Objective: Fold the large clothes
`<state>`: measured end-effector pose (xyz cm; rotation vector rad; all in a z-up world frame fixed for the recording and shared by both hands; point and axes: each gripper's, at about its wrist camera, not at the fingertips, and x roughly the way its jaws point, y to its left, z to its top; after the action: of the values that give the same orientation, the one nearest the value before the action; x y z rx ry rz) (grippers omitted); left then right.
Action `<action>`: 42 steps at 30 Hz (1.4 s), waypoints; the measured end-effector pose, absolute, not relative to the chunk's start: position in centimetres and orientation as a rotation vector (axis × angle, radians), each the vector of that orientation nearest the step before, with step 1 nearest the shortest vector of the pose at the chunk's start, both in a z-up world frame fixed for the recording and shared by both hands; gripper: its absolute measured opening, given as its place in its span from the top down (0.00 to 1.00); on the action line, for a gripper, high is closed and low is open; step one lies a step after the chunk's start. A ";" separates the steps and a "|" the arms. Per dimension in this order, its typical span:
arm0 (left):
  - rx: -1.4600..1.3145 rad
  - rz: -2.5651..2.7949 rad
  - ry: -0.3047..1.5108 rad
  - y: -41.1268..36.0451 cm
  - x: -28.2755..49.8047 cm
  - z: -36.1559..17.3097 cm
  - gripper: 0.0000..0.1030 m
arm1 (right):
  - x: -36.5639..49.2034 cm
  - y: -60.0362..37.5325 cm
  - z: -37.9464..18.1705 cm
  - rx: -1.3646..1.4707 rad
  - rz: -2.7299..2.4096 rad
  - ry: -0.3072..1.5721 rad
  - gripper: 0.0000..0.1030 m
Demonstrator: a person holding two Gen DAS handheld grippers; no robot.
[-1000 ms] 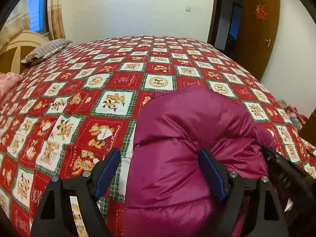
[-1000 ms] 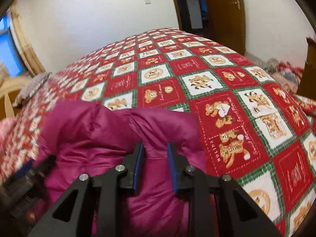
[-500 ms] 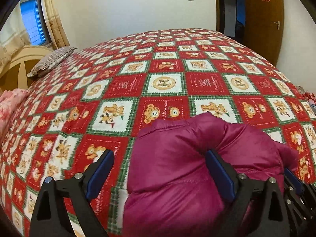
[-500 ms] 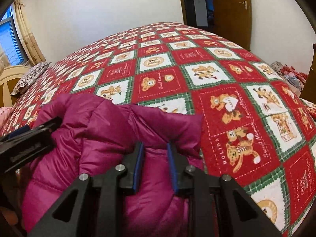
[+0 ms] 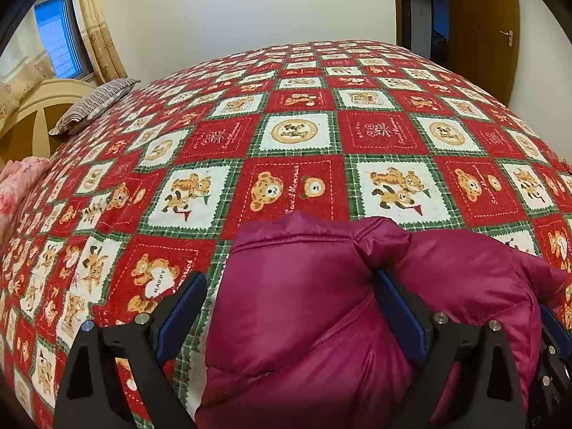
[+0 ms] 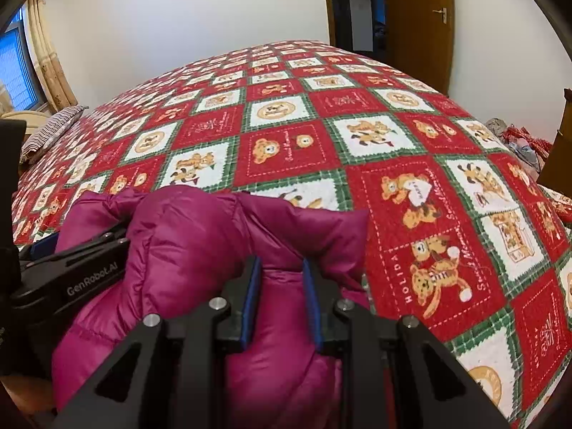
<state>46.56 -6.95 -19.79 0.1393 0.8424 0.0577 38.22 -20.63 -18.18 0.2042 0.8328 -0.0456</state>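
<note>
A puffy magenta down jacket (image 5: pixel 304 307) lies bunched at the near edge of the bed; it also shows in the right wrist view (image 6: pixel 200 243). My left gripper (image 5: pixel 289 293) stands wide open with the jacket's bulk between its blue pads, the right pad pressed into a crease. My right gripper (image 6: pixel 282 271) is shut on a fold of the jacket between its narrow-set blue pads. The left gripper's black body (image 6: pixel 71 279) shows at the left of the right wrist view, beside the jacket.
The bed is covered by a red, white and green teddy-bear quilt (image 5: pixel 300 132). A striped pillow (image 5: pixel 93 103) and cream headboard (image 5: pixel 32 107) are far left. A pink cloth (image 5: pixel 18 182) lies at the left edge. A brown door (image 6: pixel 418 18) stands beyond the bed.
Both grippers have drawn back toward the near edge, pulling the jacket with them; more quilt shows beyond it. The left jaws stay wide, the right stays clamped.
</note>
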 end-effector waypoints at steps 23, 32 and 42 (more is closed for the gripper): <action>0.125 0.013 0.752 -0.8 32.9 -10.5 0.08 | 25.8 -18.6 -12.4 0.158 0.083 0.725 0.72; 0.151 0.022 0.694 -0.2 30.0 -8.5 0.08 | 25.9 -18.3 -16.6 0.149 0.081 0.809 0.70; 0.152 0.033 0.684 0.3 29.1 -7.6 0.08 | 25.1 -20.4 -15.5 0.286 0.140 0.828 0.63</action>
<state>29.07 0.26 -7.56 0.1515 0.6840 0.0332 25.11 -20.40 -15.50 0.2856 0.8280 0.1403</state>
